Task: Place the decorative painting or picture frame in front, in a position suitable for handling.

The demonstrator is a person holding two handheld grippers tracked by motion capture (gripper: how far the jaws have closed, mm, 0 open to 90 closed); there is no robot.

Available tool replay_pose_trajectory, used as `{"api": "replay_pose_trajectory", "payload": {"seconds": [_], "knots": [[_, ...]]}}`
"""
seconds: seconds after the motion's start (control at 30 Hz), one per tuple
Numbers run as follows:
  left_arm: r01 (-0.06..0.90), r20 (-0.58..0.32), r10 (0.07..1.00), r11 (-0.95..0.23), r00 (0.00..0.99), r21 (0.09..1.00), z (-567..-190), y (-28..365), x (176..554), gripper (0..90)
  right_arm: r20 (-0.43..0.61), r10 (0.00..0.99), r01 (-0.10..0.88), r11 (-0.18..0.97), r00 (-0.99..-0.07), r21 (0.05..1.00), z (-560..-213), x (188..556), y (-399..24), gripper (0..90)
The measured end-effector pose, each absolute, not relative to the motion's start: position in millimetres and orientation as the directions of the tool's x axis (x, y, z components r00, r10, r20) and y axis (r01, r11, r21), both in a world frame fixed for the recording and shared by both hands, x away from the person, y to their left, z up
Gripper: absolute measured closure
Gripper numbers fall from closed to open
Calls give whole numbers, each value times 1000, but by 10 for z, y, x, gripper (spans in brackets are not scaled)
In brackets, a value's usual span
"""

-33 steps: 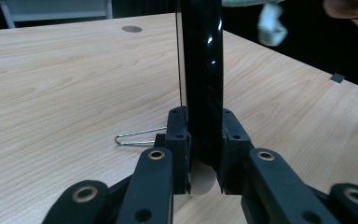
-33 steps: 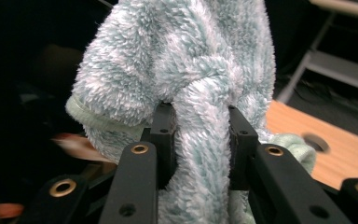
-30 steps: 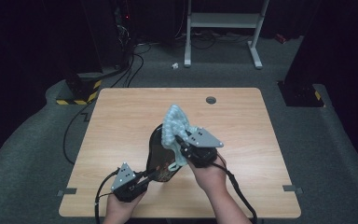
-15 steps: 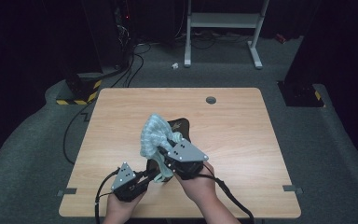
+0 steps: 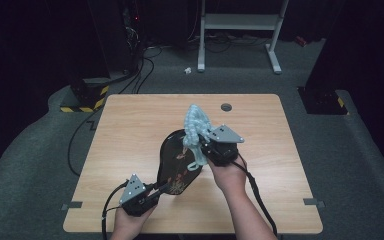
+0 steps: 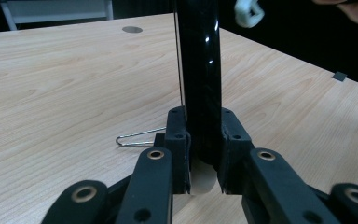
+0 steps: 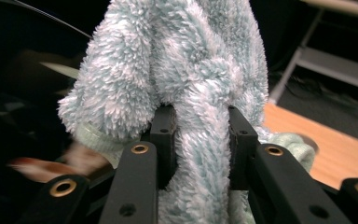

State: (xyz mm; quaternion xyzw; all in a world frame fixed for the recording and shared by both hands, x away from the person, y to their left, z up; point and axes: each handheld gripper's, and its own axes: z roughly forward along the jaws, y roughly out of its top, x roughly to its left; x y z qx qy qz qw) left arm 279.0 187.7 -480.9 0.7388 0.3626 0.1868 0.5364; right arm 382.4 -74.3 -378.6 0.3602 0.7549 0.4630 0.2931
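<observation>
A black lacquered plate (image 5: 176,161) with a flower pattern is held tilted above the wooden table (image 5: 130,130). My left gripper (image 5: 161,186) is shut on its near rim. In the left gripper view the plate (image 6: 198,65) stands edge-on between the pads of that gripper (image 6: 203,136). My right gripper (image 5: 203,146) is shut on a fluffy light-blue cloth (image 5: 196,121), which rests against the plate's upper right part. In the right gripper view the cloth (image 7: 191,70) bulges out above the shut gripper (image 7: 200,135), and the dark plate (image 7: 23,84) lies to its left.
A round cable hole (image 5: 226,106) sits near the table's far edge. A thin wire clip (image 6: 137,136) lies on the wood beside my left gripper. Tape marks (image 5: 74,205) flank the table on the floor. A white metal frame (image 5: 240,22) stands behind the table.
The right gripper swept the cloth left across the plate, then back to the right and a little farther away. The left gripper stayed where it was, gripping the plate.
</observation>
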Motion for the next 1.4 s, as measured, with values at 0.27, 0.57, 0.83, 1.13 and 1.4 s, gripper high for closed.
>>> {"api": "replay_pose_trajectory", "payload": {"seconds": [0.27,0.57,0.83,1.13,1.4], "knots": [[336,-112,738,-161,665,928,-4808,1871,2784,773,-94,838,314,303,-538,900,-3895,3913,-857,700],[336,-112,741,-160,662,928,-4807,1866,2781,773,-144,750,174,328,-645,928,-3701,3470,-547,700],[339,-117,742,-155,660,928,-4808,1866,2782,774,-184,659,88,357,-729,930,-3646,3085,-250,700],[339,-117,741,-156,662,928,-4808,1868,2785,774,-185,676,104,363,-713,926,-3661,3167,-308,700],[338,-117,740,-156,662,928,-4809,1870,2785,773,-135,758,206,337,-638,919,-3783,3545,-578,700]]}}
